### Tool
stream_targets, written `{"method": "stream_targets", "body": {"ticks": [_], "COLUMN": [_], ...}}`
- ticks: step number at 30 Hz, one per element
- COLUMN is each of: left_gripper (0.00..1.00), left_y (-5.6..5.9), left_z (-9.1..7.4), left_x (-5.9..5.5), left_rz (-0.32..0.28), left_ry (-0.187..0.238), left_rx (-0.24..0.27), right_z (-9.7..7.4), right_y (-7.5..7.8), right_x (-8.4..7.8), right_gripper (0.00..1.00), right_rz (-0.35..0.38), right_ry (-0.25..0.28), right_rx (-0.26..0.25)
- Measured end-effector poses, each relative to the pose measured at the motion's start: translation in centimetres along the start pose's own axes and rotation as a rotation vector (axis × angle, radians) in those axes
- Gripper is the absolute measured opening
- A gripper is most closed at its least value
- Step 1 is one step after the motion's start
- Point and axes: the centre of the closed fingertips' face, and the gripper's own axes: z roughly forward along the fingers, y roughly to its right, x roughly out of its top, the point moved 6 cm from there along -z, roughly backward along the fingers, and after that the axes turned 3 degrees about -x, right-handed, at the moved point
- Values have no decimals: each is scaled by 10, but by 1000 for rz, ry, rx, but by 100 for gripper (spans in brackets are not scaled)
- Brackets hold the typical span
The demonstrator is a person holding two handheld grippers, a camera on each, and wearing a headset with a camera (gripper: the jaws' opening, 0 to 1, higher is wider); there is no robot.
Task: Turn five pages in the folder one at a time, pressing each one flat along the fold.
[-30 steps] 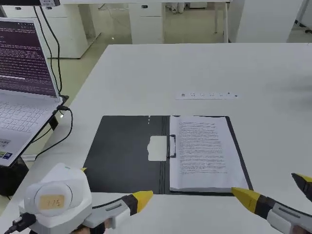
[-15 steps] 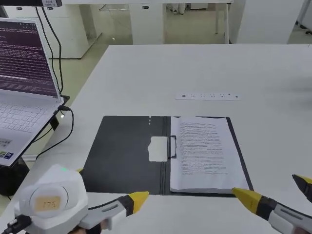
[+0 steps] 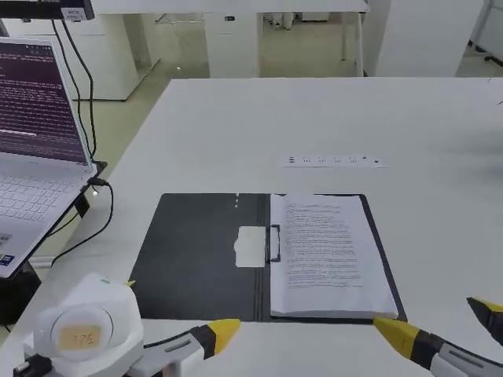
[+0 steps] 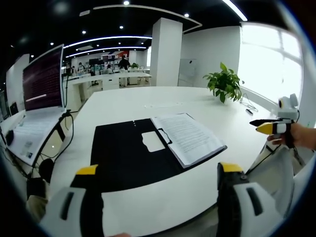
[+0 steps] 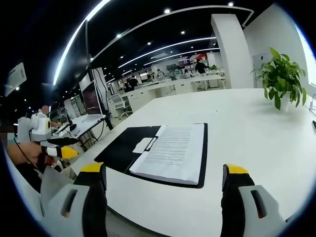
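A black folder (image 3: 196,259) lies open on the white table, a stack of printed pages (image 3: 330,255) clipped to its right half and a white label (image 3: 251,246) by the spine. My left gripper (image 3: 178,308) hovers open near the folder's front left edge. At the front right corner my right gripper (image 3: 438,320) is open too. In the left gripper view the jaws (image 4: 158,170) stand wide apart before the folder (image 4: 123,158) and pages (image 4: 185,138). The right gripper view has the open jaws (image 5: 164,169) short of the pages (image 5: 173,150). Neither gripper touches anything.
An open laptop (image 3: 31,157) sits at the left with a black cable (image 3: 94,212) trailing off the table edge. A flush socket strip (image 3: 334,160) lies behind the folder. A potted plant (image 4: 224,84) stands far off to the right.
The head camera tilted slightly, shifting the picture. My left gripper sank a little toward the lower left. Both grippers stay open and the pages lie as before.
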Motion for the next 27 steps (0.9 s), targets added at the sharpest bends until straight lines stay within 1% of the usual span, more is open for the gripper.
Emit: {"method": "stream_targets", "body": {"ticks": [2,11,20,27], "left_gripper": [98,98,97,97], "left_y": [1,2,5,7], "left_z": [0,2,9,13], "left_x": [1,3,8,10], "left_rz": [3,10,32,39], "left_ry": [4,-1,2,-4], "left_rx": [-4,-6,-18,-28], "right_z": [0,0,-1,-2], "right_y": [0,4,8,9], "right_x": [0,-3,-3,-3], "right_gripper": [97,97,97,97], "right_rz": [-2,6,14,22], "right_ry": [2,-5,-3,1], "right_rx": [-2,-6,-15,-18]}}
